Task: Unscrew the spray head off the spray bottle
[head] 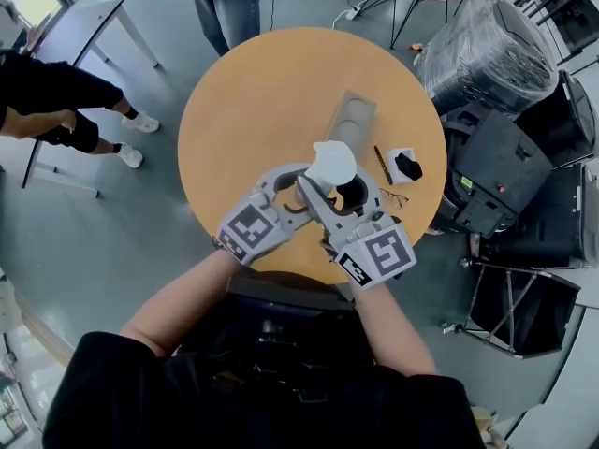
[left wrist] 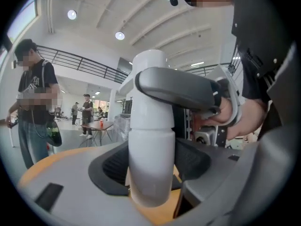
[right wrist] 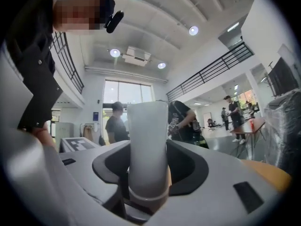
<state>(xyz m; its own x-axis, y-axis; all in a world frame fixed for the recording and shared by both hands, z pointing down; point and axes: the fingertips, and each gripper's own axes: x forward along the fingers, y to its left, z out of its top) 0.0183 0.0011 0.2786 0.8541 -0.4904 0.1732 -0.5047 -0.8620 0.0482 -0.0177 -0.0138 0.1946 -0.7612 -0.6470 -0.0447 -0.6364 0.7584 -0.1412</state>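
In the head view both grippers meet over the near edge of the round wooden table (head: 243,92), around a white spray bottle (head: 332,164). My left gripper (head: 301,191) is shut on the bottle's body (left wrist: 150,159), which stands upright between its dark pads. My right gripper (head: 343,200) comes in from the other side. It is shut on the white spray head (right wrist: 147,140) at the bottle's top, with a ring showing at the base of that part. One of the right gripper's grey fingers (left wrist: 178,91) crosses the bottle's upper part in the left gripper view. The bottle's foot is hidden.
On the table beyond the bottle lie a grey flat tray (head: 351,120), a pen (head: 383,165), a white card with a black object (head: 405,166) and thin glasses (head: 393,197). People stand past the far edge (head: 229,3) and at the left (head: 56,110). Wrapped gear (head: 487,54) and black cases (head: 496,171) crowd the right.
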